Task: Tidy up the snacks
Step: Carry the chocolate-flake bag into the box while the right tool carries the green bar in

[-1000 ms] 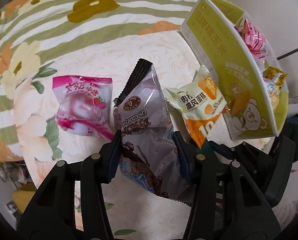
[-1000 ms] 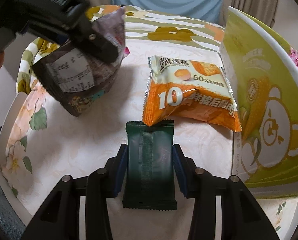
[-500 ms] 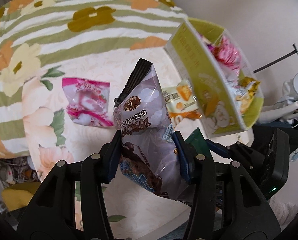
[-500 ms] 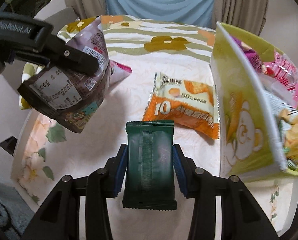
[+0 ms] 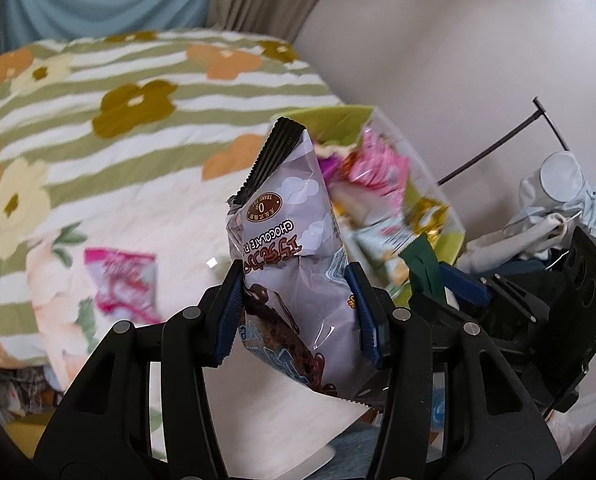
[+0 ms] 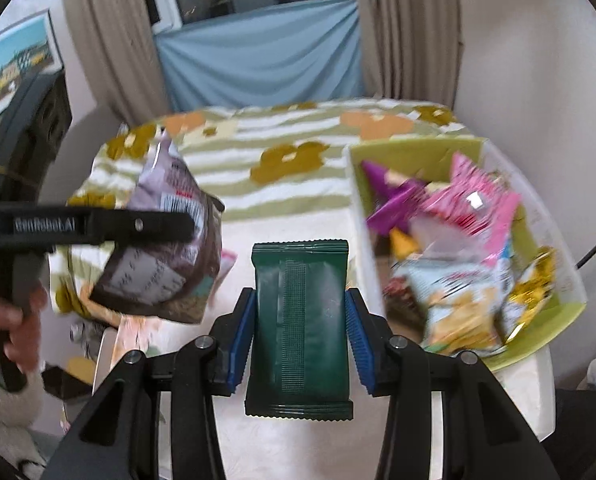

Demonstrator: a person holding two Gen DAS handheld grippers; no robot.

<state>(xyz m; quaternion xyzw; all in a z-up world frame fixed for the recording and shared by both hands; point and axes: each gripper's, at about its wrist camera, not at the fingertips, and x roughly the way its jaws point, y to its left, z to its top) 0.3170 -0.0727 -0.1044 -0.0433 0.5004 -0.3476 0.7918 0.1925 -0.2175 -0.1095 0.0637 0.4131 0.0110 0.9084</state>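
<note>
Left wrist view first: the left claw [image 5: 298, 312] is clamped tight on a purple chocolate snack bag [image 5: 294, 264], blue pads pressing both sides, bag standing tall with its black crimped top pointing up. Just right of that bag and behind it is the green box [image 5: 333, 124], already stuffed with wrappers, though it's blurry here. A pink strawberry packet [image 5: 124, 284] lies on the surface [image 5: 178, 248] to the left of the bag, well apart from the box. The right claw shows at the right edge next to the box, with a dark green packet [image 5: 421, 268] in it.

Right wrist view: the right claw [image 6: 299, 340] is squeezed shut on that dark green packet [image 6: 299, 320], held flat and upright between the pads. The green box [image 6: 355, 200] sits right of the packet, open top showing pink, purple and gold wrappers piled inside. Left of the packet, the left claw [image 6: 166, 224] hangs in the air with the purple bag [image 6: 166, 248], a hand [image 6: 18, 328] gripping its handle.

So I'd call this the carry step, both snacks lifted and not in the box yet. Next move, I'd guess: bring each one over the box opening and let go, one at a time so the claws don't bump. The pink packet is left to collect.
</note>
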